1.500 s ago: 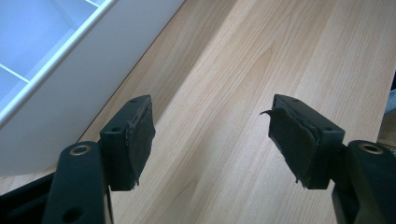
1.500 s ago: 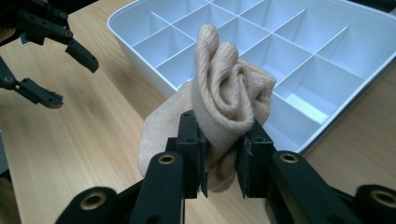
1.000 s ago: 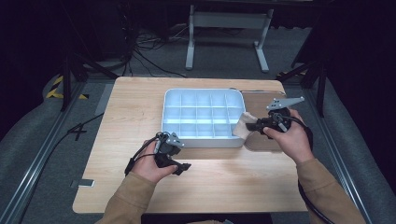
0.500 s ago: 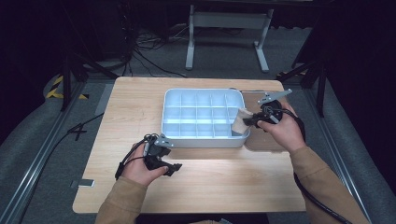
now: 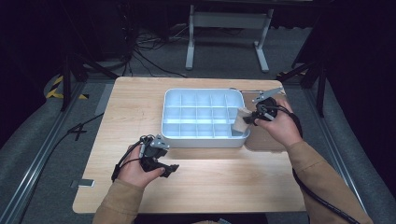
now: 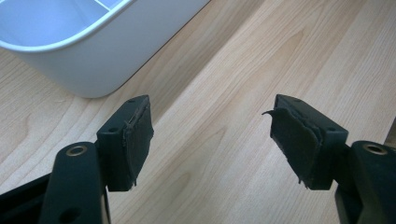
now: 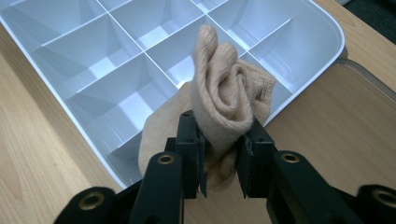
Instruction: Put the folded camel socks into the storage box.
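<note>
One risk: the right gripper (image 7: 223, 175) has its jaws clamped low on the rolled beige sock (image 7: 224, 98), over the tray's (image 7: 322, 28) near corner. Loose fabric hanging below could snag the rim or straddle a divider. Left gripper (image 6: 212, 140) rests apart, holding nothing, on the table (image 6: 224, 84).

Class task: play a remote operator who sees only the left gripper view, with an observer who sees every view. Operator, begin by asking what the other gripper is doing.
Operator: What is the other gripper doing?
Observer: The right gripper is shut on a rolled beige sock.
Operator: Where is that sock?
Observer: Over the near right corner of the white divided tray.
Operator: Anything in the compartments?
Observer: Those in sight are bare.
</note>
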